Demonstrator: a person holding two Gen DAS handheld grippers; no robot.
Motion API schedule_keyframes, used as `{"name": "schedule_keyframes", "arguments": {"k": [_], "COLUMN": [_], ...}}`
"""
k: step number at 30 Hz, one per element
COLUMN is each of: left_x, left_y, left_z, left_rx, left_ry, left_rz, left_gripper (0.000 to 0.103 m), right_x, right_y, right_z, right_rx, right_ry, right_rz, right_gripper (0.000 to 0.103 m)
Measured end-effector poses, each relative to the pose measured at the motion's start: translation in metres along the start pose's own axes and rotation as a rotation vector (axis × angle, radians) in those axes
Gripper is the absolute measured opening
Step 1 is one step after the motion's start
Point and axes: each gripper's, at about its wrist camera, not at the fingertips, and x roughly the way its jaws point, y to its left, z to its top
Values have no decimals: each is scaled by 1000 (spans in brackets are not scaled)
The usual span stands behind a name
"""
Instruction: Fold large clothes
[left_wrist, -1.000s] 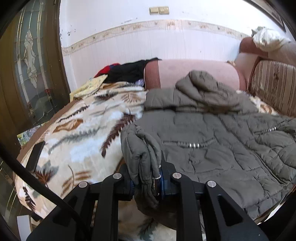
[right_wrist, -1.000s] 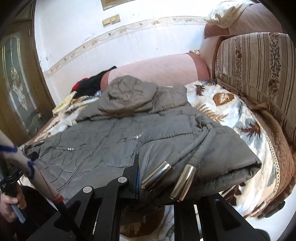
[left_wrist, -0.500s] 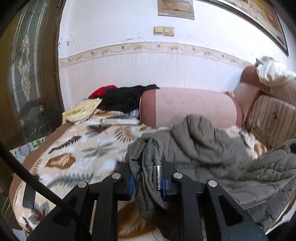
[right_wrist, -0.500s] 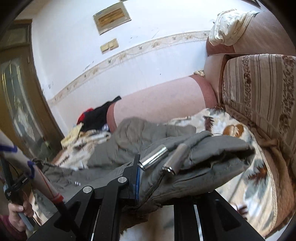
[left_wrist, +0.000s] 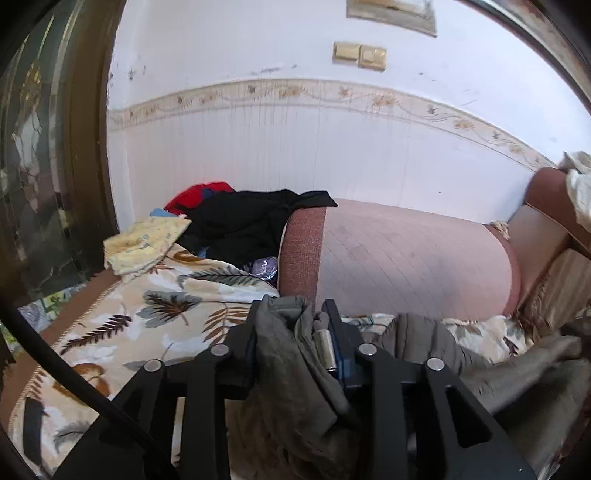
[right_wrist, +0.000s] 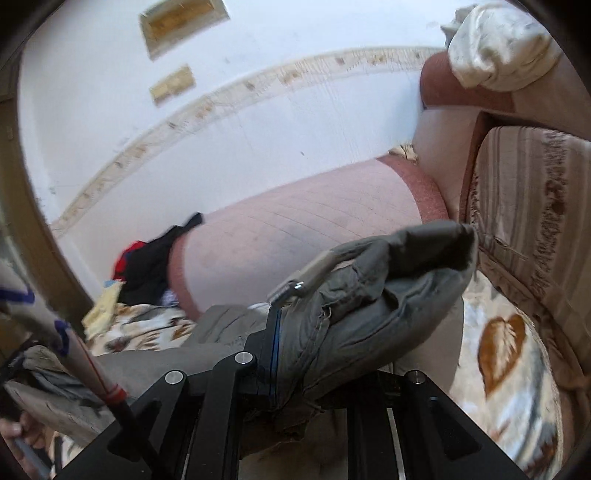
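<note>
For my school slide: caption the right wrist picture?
Right tongs pinch the grey coat's hem above the leafy blanket.

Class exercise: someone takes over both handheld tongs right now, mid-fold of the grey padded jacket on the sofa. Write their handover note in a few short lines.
Left tongs: jaws have just been opening, with the grey padded jacket hem and a metal cord tip between them.
Right tongs: shut on the other hem corner.
Where: hem lifted off the leaf-print sofa cover, towards the pink armrest; the rest of the jacket sags below.
Done: hem raised.
Left: lay the hem over the top part, release, flatten, finish folding.
</note>
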Motion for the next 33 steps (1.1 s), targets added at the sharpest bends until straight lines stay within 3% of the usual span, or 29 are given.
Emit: {"name": "schedule_keyframes", "arguments": {"k": [5,7,12,14,18,21,23,24,28,33], "left_x": [39,56,83,91,102,104,104,103,92,86], "left_y": [6,13,-4,-15,-24,-18,-9,-3,16,1], "left_z": [13,15,-11,-23,-36,-32,-23,-17,-1,-15], "left_rx": [29,13,81,105,119,105,79,65,24,69], "left_ry": [-25,0,27,31,37,29,17,10,-18,2], "left_rz": [45,28,13,7,5,-5,10,25,36,-17], "left_gripper": [42,46,46,46,47,49,49,49,49,51], "right_x": [89,125,173,183,173,147,130,122,98,91], "right_y": [-18,-29,-52,-60,-75,-82,-86,-89,-96,-56], "right_z": [8,6,-4,-2,2,7,14,20,36,15], "right_rx": [39,55,143,194,250,268,275,274,261,66], "right_ry": [81,129,213,243,256,206,165,136,83,126], "right_rz": [-76,-108,-108,-68,28,120,147,147,137,118], "right_gripper": [15,15,16,23,33,47,63,66,67,67]}}
